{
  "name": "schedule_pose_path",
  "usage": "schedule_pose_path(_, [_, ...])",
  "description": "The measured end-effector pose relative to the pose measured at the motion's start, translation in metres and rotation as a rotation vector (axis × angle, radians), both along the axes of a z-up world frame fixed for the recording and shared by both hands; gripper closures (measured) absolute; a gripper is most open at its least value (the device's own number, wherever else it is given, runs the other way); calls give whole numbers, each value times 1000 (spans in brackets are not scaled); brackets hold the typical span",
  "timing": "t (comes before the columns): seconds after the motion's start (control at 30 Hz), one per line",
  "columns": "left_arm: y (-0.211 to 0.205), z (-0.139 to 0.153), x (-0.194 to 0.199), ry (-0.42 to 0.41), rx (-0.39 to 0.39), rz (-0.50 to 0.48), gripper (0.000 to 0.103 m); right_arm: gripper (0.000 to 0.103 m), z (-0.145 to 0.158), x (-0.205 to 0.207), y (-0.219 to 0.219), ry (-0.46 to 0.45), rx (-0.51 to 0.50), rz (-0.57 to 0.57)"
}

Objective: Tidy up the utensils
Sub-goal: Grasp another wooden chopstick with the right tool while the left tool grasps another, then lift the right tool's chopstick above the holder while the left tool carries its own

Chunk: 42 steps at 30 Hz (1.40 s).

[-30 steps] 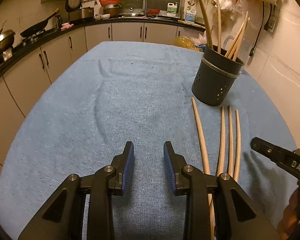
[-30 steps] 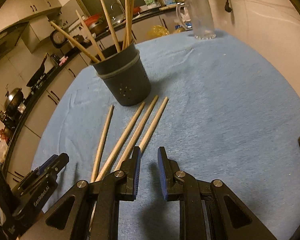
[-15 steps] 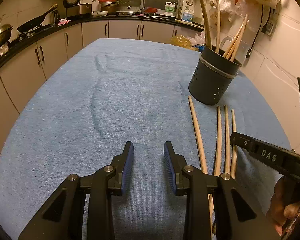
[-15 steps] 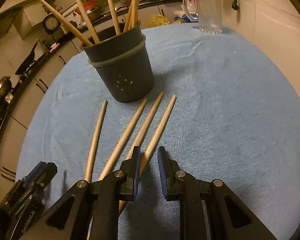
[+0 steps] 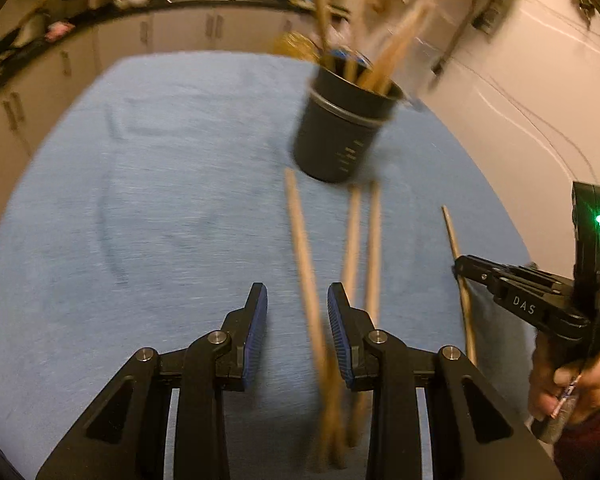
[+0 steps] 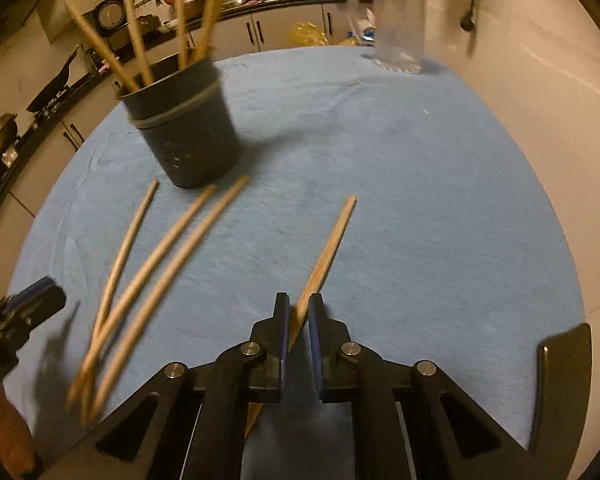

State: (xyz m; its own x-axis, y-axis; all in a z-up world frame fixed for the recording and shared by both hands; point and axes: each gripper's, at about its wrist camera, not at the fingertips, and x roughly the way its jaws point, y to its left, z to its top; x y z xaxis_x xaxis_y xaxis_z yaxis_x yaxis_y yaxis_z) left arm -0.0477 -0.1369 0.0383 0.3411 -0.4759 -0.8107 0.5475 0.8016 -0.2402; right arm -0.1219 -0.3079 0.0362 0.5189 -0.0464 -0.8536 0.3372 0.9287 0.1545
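Note:
A dark grey utensil holder (image 5: 342, 128) (image 6: 182, 128) stands on the blue cloth with several wooden chopsticks upright in it. Three loose chopsticks (image 5: 352, 232) (image 6: 168, 248) lie on the cloth in front of it. My right gripper (image 6: 299, 308) is shut on a fourth chopstick (image 6: 328, 240) and holds it apart from the others; the left wrist view shows that chopstick (image 5: 454, 240) in the right gripper (image 5: 460, 266). My left gripper (image 5: 297, 300) is open, its jaws either side of the leftmost loose chopstick (image 5: 304, 256).
A clear glass mug (image 6: 398, 28) stands at the table's far right edge by the wall. Kitchen counters with pans (image 6: 52, 88) run behind and to the left. The blue cloth (image 5: 160, 200) covers the table.
My right gripper has closed on the rightmost chopstick and pulled it right, away from the other three. My left gripper has moved right, over the leftmost chopstick.

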Motion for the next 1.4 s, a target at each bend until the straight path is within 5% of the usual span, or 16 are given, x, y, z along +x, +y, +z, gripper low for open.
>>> schedule_pose_path(0.57, [-91,-17,33,29,196,-135,73,93,7,-35,-60,-96,180,-133])
schedule_pose_path(0.9, [-109,-23,38,-33,262,-101,95,92,5,-23,-63,-75,195,-126])
schedule_pose_path(1.23, [-76,-12,35,-19,154,-81,97,88,-4,12,-49,16,122,-123])
schedule_pose_path(1.4, [-49,6,31,-41,92,-57,97,96,-2,15,-39,4,138,-101])
